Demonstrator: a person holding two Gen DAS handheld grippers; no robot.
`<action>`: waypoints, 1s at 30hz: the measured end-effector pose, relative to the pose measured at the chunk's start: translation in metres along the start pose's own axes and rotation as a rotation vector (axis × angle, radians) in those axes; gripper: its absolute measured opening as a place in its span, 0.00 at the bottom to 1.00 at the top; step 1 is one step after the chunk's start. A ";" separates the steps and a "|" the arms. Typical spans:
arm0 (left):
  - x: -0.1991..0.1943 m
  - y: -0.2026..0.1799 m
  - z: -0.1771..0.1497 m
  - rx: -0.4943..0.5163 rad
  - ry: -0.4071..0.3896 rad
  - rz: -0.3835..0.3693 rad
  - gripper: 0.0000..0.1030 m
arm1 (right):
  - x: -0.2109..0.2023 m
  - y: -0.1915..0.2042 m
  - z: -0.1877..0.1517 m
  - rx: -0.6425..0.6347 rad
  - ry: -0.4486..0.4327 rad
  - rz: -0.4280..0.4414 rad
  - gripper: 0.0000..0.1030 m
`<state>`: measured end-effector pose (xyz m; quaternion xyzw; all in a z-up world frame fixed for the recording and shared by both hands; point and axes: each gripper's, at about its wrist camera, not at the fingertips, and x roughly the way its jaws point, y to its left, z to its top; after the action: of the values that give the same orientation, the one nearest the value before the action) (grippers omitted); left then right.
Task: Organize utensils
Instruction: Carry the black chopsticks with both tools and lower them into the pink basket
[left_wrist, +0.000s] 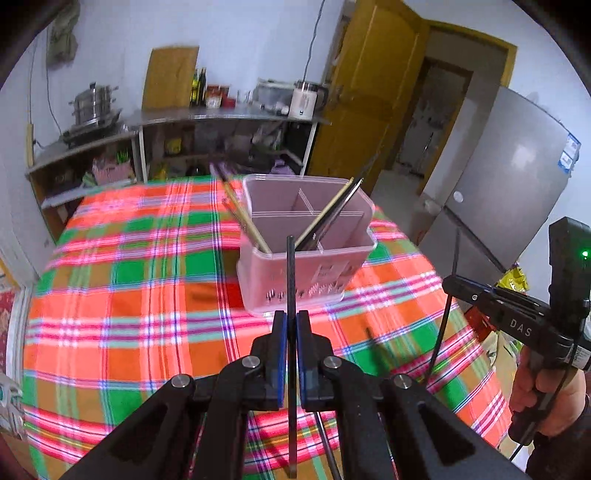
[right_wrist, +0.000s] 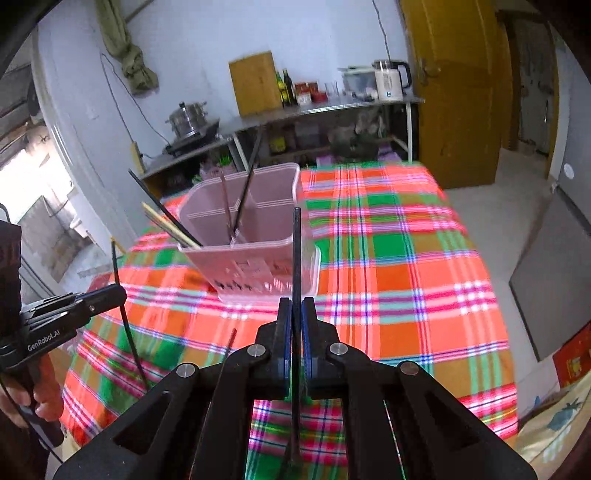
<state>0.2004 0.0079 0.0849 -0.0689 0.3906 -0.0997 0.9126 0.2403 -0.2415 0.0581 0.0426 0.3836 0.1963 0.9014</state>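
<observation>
A pink divided utensil holder (left_wrist: 306, 254) stands on the plaid tablecloth (left_wrist: 129, 295), with several chopsticks leaning in it; it also shows in the right wrist view (right_wrist: 255, 236). My left gripper (left_wrist: 291, 317) is shut on a black chopstick (left_wrist: 291, 273) held upright in front of the holder, above the table. My right gripper (right_wrist: 296, 306) is shut on another black chopstick (right_wrist: 296, 251), also upright near the holder. Each gripper shows in the other's view, the right (left_wrist: 452, 284) and the left (right_wrist: 114, 293), each with its chopstick. One dark chopstick (left_wrist: 373, 343) lies on the cloth.
A steel shelf (left_wrist: 221, 116) behind the table holds a pot, bottles, a cutting board and a kettle. A yellow door (left_wrist: 369, 92) and a grey fridge (left_wrist: 509, 177) stand at the right. The table edge drops off to the right (right_wrist: 495, 295).
</observation>
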 end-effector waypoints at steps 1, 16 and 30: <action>-0.004 -0.001 0.003 0.003 -0.009 -0.001 0.04 | -0.006 0.001 0.003 -0.003 -0.016 0.000 0.05; -0.030 -0.010 0.014 0.029 -0.053 -0.011 0.04 | -0.043 0.013 0.007 -0.026 -0.093 0.010 0.05; -0.044 -0.014 0.004 0.035 -0.050 -0.024 0.04 | -0.055 0.027 0.002 -0.049 -0.113 0.028 0.05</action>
<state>0.1718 0.0048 0.1218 -0.0602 0.3651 -0.1155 0.9218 0.1978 -0.2376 0.1027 0.0369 0.3267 0.2155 0.9195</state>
